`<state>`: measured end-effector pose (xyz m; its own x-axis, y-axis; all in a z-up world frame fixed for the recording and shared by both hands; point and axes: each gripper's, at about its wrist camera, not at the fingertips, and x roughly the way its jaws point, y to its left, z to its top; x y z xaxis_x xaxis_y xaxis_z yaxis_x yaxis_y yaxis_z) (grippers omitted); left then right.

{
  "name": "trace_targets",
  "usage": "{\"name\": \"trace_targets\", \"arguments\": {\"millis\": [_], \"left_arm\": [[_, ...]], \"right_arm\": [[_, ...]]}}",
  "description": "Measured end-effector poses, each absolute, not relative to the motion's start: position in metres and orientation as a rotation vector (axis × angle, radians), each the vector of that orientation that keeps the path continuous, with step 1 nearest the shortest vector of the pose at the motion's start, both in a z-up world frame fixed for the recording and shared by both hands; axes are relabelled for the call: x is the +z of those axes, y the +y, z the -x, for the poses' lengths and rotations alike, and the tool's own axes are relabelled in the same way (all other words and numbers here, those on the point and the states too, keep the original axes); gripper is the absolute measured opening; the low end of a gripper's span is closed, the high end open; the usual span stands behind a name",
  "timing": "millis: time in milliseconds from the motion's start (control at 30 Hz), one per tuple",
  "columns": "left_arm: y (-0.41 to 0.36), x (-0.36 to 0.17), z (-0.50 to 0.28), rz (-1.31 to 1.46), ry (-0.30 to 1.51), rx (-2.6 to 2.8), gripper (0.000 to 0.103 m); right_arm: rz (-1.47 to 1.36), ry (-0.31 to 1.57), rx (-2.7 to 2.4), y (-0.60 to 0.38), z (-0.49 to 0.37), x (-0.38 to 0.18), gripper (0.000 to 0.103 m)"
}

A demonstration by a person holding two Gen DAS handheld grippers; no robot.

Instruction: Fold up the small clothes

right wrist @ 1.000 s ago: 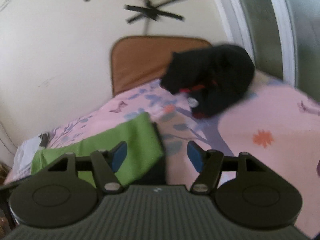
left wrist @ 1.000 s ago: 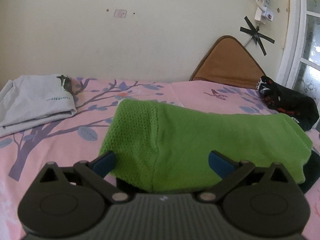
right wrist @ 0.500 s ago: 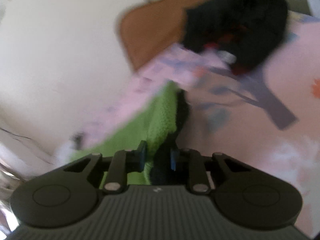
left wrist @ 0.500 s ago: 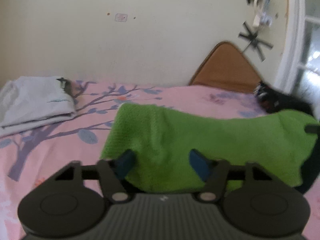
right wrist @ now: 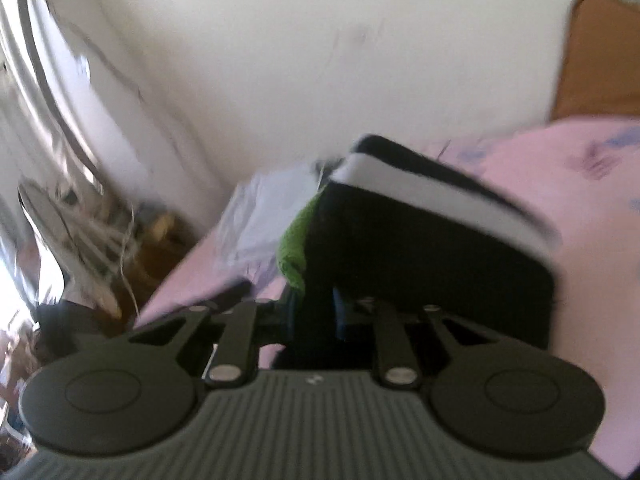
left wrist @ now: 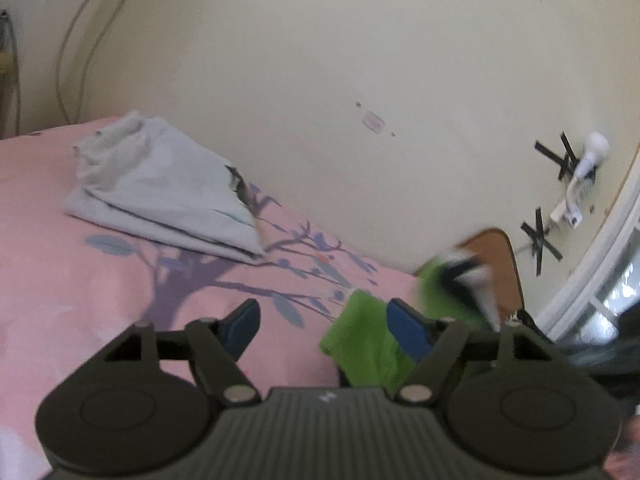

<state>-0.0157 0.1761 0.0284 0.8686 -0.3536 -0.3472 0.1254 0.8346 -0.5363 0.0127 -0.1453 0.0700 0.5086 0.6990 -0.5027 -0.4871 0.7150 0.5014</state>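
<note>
A green knit garment with a black side and a white stripe (right wrist: 420, 248) is held up off the pink bedsheet (right wrist: 592, 240) by my right gripper (right wrist: 314, 316), which is shut on its edge. In the left wrist view the green garment (left wrist: 368, 340) hangs just right of centre, partly behind the right fingertip. My left gripper (left wrist: 324, 326) is open and empty above the pink bedsheet (left wrist: 80, 288), to the left of the green garment. The view is blurred by motion.
A folded pale grey garment (left wrist: 160, 192) lies on the bed by the wall at the left. A brown cushion (left wrist: 496, 264) leans on the wall at the right. Taped cables and a plug (left wrist: 576, 184) are on the wall. Clutter (right wrist: 80, 240) stands beside the bed.
My right gripper closed on the garment's edge and lifted it leftward over itself. My left gripper let go of the green cloth, opened wider and swung to the left.
</note>
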Motion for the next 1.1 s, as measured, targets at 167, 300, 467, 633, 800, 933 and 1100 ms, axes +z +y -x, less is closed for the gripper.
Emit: {"name": "trace_targets", "arguments": {"millis": [167, 300, 467, 633, 800, 933, 1100], "left_arm": [[0.175, 0.025, 0.016, 0.539, 0.478, -0.306, 0.085], [0.153, 0.024, 0.015, 0.511, 0.494, -0.36, 0.089], [0.119, 0.018, 0.014, 0.412, 0.528, -0.369, 0.087], [0.114, 0.008, 0.011, 0.366, 0.606, -0.33, 0.058], [0.106, 0.005, 0.014, 0.317, 0.616, -0.373, 0.042], [0.1, 0.004, 0.014, 0.286, 0.627, -0.382, 0.045], [0.104, 0.004, 0.012, 0.309, 0.644, -0.363, 0.061]], "right_arm": [[-0.282, 0.854, 0.752, -0.112, -0.027, 0.03, 0.031], [-0.299, 0.805, 0.781, -0.138, -0.016, 0.061, 0.037], [-0.273, 0.673, 0.683, -0.164, -0.022, 0.09, 0.037], [-0.207, 0.706, 0.659, -0.131, -0.061, 0.075, 0.037], [-0.005, 0.762, 0.625, -0.101, -0.091, 0.051, 0.037], [0.062, 0.766, 0.589, -0.093, -0.096, 0.046, 0.039], [0.039, 0.726, 0.592, -0.1, -0.09, 0.045, 0.04]]}}
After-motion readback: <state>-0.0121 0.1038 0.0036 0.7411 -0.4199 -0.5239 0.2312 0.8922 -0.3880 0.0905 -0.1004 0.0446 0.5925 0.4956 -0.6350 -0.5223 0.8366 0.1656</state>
